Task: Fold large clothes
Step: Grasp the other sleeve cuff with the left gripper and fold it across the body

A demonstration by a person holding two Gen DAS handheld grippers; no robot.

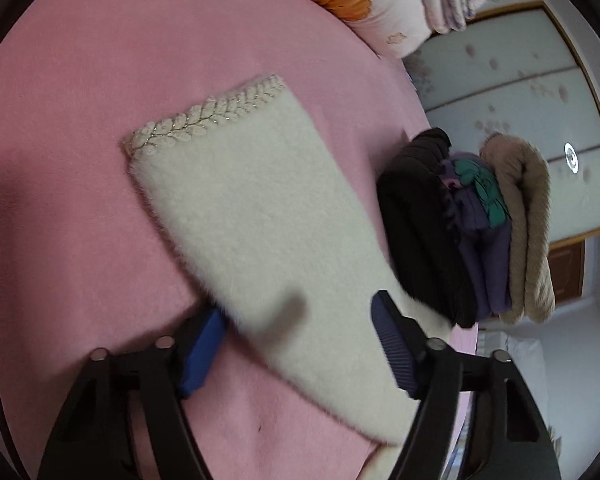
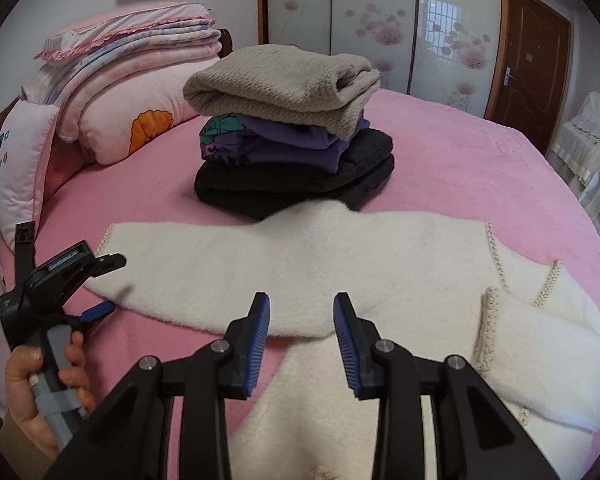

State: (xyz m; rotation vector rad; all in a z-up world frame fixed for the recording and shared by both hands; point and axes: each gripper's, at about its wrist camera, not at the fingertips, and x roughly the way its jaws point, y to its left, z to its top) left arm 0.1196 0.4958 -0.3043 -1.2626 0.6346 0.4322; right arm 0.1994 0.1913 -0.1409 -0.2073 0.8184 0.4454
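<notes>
A fluffy white sweater lies spread on the pink bed, one sleeve stretched to the left, the other sleeve folded over at the right. In the left wrist view the stretched sleeve runs away from me, its braided cuff at the far end. My left gripper is open, its jaws on either side of the sleeve; it also shows in the right wrist view. My right gripper is open and empty above the sweater's near edge.
A stack of folded clothes, beige on purple on black, sits on the bed just behind the sweater, also seen in the left wrist view. Folded quilts and pillows lie at the back left. Wardrobe doors stand behind.
</notes>
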